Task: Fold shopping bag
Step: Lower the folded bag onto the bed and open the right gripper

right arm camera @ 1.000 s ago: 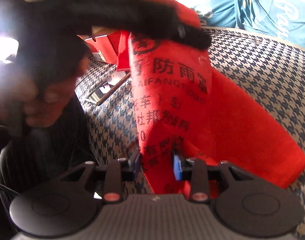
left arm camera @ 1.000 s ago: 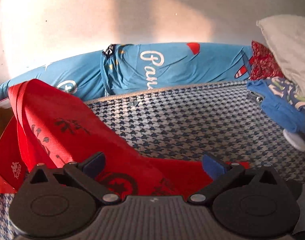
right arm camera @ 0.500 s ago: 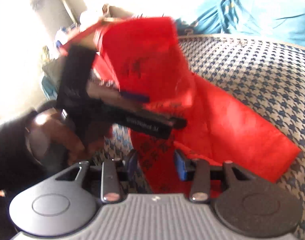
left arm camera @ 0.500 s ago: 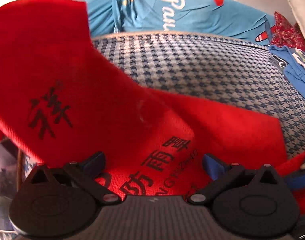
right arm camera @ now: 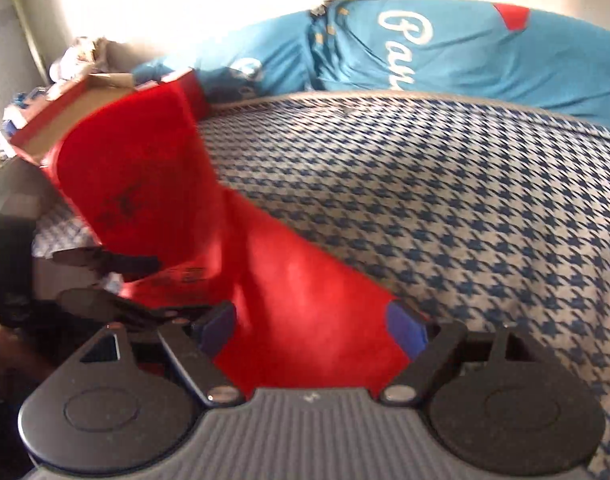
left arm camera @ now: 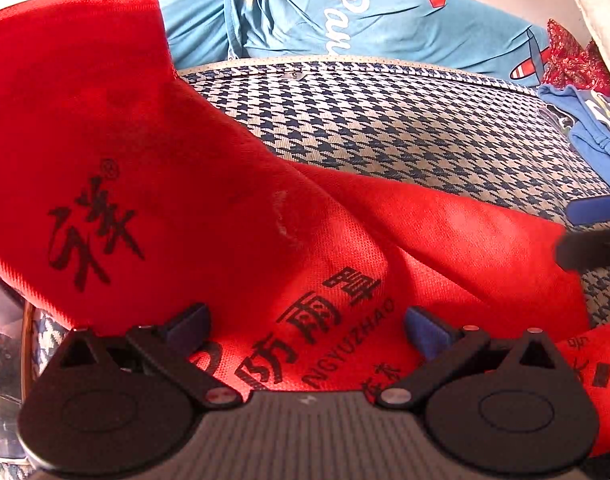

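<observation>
Bag (left arm camera: pixel 225 208), red woven fabric, creased on houndstooth cloth (right arm camera: pixel 445 208); both hand-held grippers spread, right (right arm camera: pixel 311 326) just opening.

a houndstooth-patterned bed cover (left arm camera: pixel 405 136) in blue and white spreads across both views. along its far edge lies a blue garment (left arm camera: pixel 345 20) with white script lettering. to the right sit a red patterned cloth (left arm camera: pixel 569 56), a pale pillow (left arm camera: pixel 601 20) and a blue printed garment (left arm camera: pixel 593 132). at the left of the right wrist view stands an open red cardboard box (right arm camera: pixel 65 116).
</observation>
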`<state>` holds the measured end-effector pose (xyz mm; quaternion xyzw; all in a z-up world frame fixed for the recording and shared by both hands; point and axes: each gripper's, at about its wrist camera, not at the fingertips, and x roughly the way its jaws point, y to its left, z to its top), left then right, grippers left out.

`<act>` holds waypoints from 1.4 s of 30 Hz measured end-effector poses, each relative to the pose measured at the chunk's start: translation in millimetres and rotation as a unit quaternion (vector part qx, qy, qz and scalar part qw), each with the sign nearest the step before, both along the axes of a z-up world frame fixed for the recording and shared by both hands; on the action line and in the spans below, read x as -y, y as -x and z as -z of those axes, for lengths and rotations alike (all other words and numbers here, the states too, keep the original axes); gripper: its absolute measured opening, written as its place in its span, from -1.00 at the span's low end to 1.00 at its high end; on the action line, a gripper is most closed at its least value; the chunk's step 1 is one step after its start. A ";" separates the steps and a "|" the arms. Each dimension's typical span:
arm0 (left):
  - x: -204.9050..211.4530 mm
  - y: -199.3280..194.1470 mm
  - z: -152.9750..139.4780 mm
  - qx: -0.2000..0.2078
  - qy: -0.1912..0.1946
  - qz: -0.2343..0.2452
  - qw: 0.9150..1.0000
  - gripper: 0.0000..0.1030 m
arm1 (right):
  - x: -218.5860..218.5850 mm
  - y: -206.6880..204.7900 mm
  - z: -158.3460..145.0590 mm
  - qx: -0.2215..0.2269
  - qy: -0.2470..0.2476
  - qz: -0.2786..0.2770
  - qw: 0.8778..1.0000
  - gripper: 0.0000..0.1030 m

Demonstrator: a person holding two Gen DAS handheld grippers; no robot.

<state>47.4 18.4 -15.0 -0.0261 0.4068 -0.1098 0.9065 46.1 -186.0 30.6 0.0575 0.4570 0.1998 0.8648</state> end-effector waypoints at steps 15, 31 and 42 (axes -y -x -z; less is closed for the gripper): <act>1.5 2.4 1.4 0.010 0.000 -0.004 1.000 1.00 | -13.6 -26.4 36.7 -0.032 0.039 -0.071 0.996 0.86; 10.6 -0.4 -1.3 0.037 0.002 -0.003 0.999 1.00 | -9.4 -18.2 22.5 0.007 0.008 -0.077 0.997 -0.63; 22.7 -2.6 -3.9 0.071 0.002 0.017 0.997 1.00 | 13.9 -20.2 9.0 0.038 -0.006 -0.002 0.999 -0.64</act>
